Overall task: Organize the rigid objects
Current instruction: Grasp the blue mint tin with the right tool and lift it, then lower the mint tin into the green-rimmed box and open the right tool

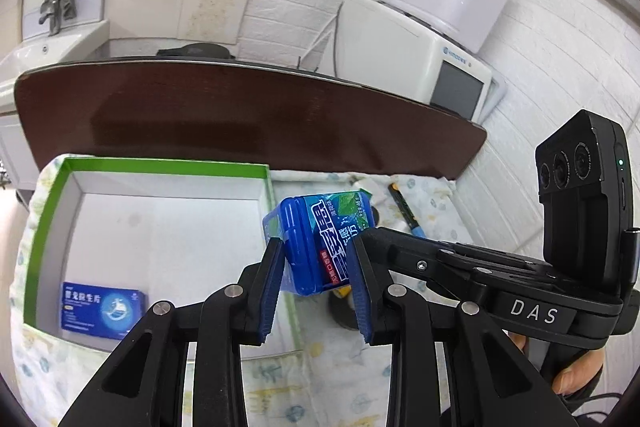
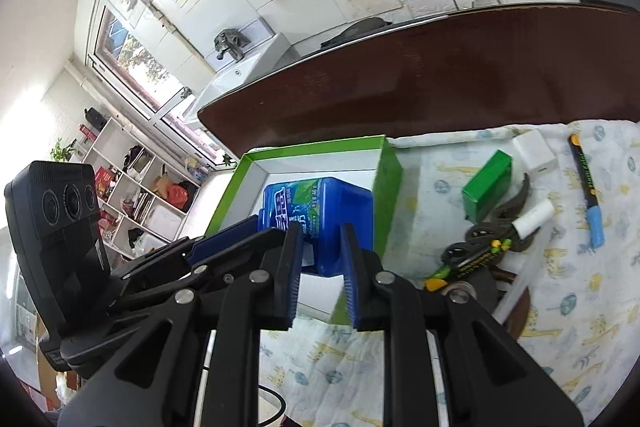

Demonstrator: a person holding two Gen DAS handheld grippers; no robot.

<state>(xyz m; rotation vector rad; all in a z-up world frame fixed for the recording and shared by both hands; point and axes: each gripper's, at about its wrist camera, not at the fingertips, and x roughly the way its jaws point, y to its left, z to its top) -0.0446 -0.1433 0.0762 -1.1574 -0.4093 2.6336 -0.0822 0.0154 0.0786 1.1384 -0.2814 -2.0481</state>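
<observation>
Left wrist view: both grippers, left (image 1: 314,259) and right (image 2: 320,247), have fingers clenched on one blue plastic mint box (image 1: 320,239), mid-transfer; beyond and left, the green-rimmed white cardboard tray (image 1: 160,167) awaits lowering, then release.

The green tray (image 1: 160,167) (image 2: 316,147) is viewed closely from above by both wrist cameras, angled downward toward the headboard (image 1: 240,115) (image 2: 440,75); both views share it.
</observation>
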